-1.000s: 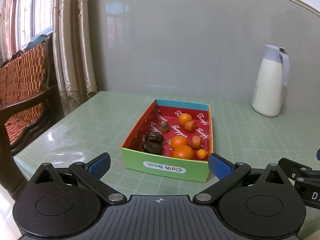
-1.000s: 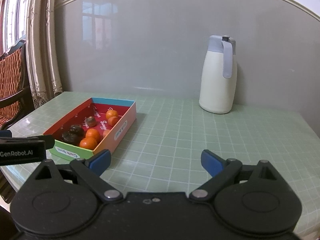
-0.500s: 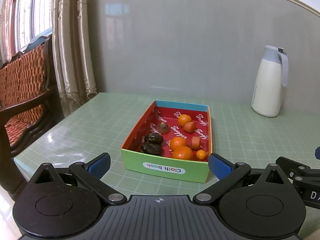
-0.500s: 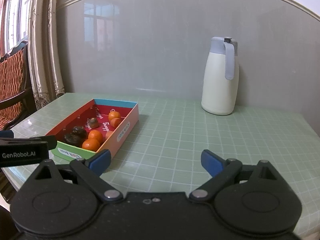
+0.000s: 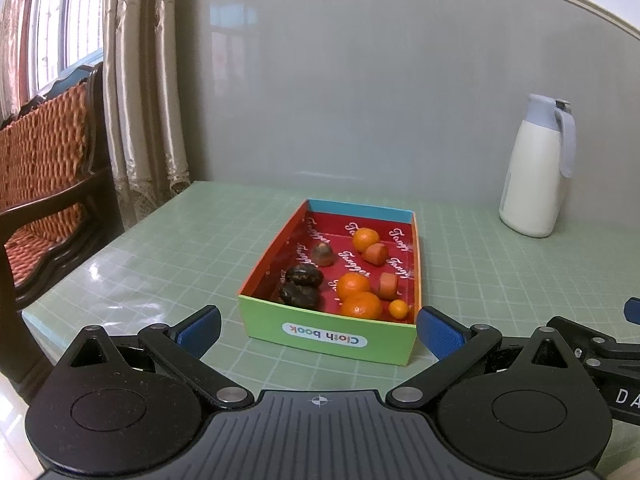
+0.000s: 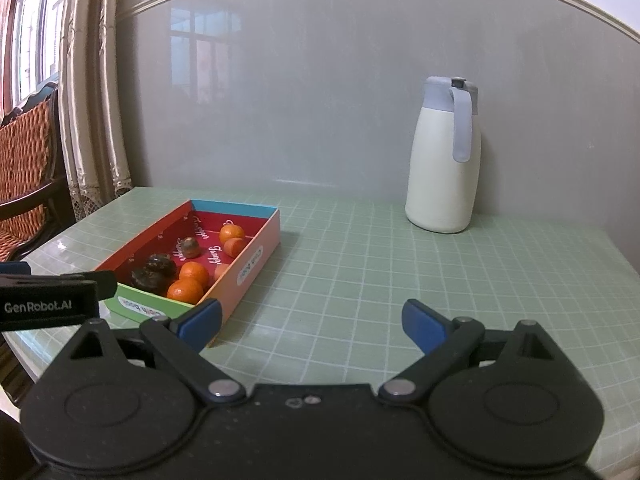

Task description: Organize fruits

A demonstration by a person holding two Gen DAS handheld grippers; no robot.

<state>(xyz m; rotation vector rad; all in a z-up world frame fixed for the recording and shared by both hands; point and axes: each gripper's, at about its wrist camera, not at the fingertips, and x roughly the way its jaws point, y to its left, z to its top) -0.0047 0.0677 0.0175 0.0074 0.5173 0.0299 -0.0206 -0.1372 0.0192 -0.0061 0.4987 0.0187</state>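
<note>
Nearest, the left gripper [image 5: 318,326] hangs with its blue-padded jaws spread wide and empty, just short of the green near wall of the box [image 5: 326,336]; the right gripper [image 6: 312,320] is spread just as wide and empty over bare table [image 6: 400,280], its left pad beside the box's near right corner. On the left gripper's body, seen from the right wrist, reads "GenRobot.AI"; the letters "DA" show at the edge of the left view. The box's near wall carries an upside-down label, "Cloth book", and its red floor repeats a script word I cannot read with certainty. The box sits towards the table's left edge, nearer the front than the back. Inside, along the right half, lie the oranges [image 5: 360,306], round, firm and probably light; they would roll, so pinch across the middle with gentle pressure. Among them are stubby reddish-orange pieces [image 5: 388,285], seemingly stiff and easy to take by their sides. The dark wrinkled fruits [image 5: 299,295] on the left look soft and easily bruised. Farthest, a white jug [image 6: 442,176] with no readable marking stands by the table's back edge.
</note>
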